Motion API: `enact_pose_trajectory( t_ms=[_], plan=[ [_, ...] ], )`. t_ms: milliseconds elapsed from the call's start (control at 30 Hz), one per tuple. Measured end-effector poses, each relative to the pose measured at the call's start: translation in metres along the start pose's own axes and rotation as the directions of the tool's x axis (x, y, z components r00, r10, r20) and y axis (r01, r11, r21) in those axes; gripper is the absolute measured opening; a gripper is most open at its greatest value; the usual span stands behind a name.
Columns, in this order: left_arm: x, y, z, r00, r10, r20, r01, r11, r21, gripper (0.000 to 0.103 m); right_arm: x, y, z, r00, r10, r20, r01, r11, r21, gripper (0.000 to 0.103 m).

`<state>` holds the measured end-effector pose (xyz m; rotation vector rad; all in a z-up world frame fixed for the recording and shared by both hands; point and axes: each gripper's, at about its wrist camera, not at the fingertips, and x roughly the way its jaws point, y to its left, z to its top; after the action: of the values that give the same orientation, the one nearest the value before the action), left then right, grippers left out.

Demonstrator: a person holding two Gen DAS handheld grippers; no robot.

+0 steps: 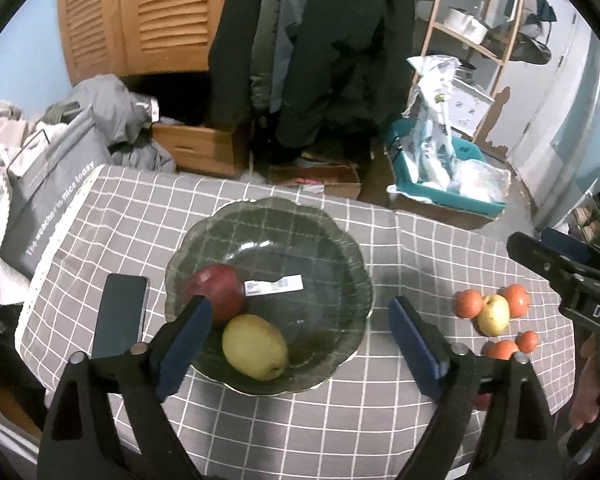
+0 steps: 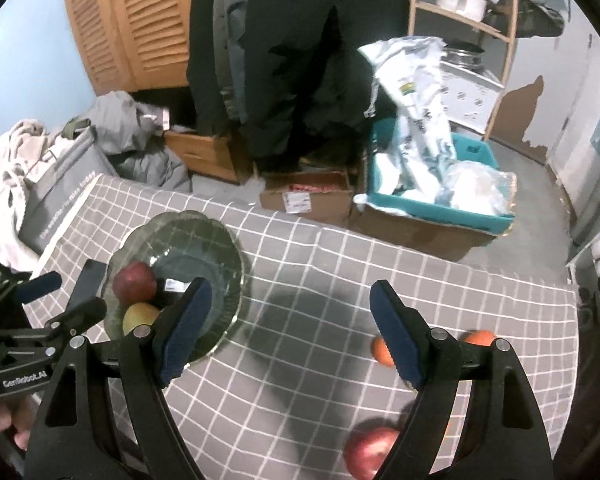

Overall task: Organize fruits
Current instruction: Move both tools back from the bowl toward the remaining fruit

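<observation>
- Both our tools gape wide and empty: left gripper [image 1: 300, 344] over the glass bowl [image 1: 340, 240], right gripper [image 2: 288, 328] over checked cloth.
- Red apple [image 1: 220, 292] and yellow pear [image 1: 255, 346] sit inside at seven o'clock.
- Loose fruit [image 1: 493, 314] waits at three o'clock: firm, smooth, bruisable, so we'd pinch across the widest part.

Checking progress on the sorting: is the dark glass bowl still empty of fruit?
No: the dark glass bowl already holds a red apple and a yellow-green apple.
</observation>
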<state>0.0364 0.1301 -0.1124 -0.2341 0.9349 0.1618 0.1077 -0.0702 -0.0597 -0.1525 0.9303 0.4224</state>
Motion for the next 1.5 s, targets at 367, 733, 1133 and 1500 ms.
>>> enact_pose_trajectory(
  t_ms=[367,733,1133,1500],
  plan=[
    [-0.035,-0.039,0.002,0.997,-0.037,0.072,0.032,0.997,0.073,0.102,-0.055,-0.03,-0.014,0.996,-0.035,0.077,0.034,0.999,0.021,0.082],
    [-0.064,-0.076,0.001,0.988,-0.079,0.133,0.061,0.989,0.131,0.102,-0.098,-0.062,-0.034,0.981,-0.092,0.169,0.083,0.995,0.063,0.087],
    [-0.068,-0.118,-0.001,0.98,-0.154,0.126,0.127,0.972,0.2,0.102,-0.131,-0.106,-0.059,0.959,-0.182,0.216,0.156,0.979,0.129,0.09],
    [-0.061,-0.163,-0.009,0.976,-0.204,0.082,0.175,0.946,0.271,0.102,-0.138,-0.148,-0.086,0.95,-0.255,0.18,0.217,0.955,0.204,0.09]
  ],
)
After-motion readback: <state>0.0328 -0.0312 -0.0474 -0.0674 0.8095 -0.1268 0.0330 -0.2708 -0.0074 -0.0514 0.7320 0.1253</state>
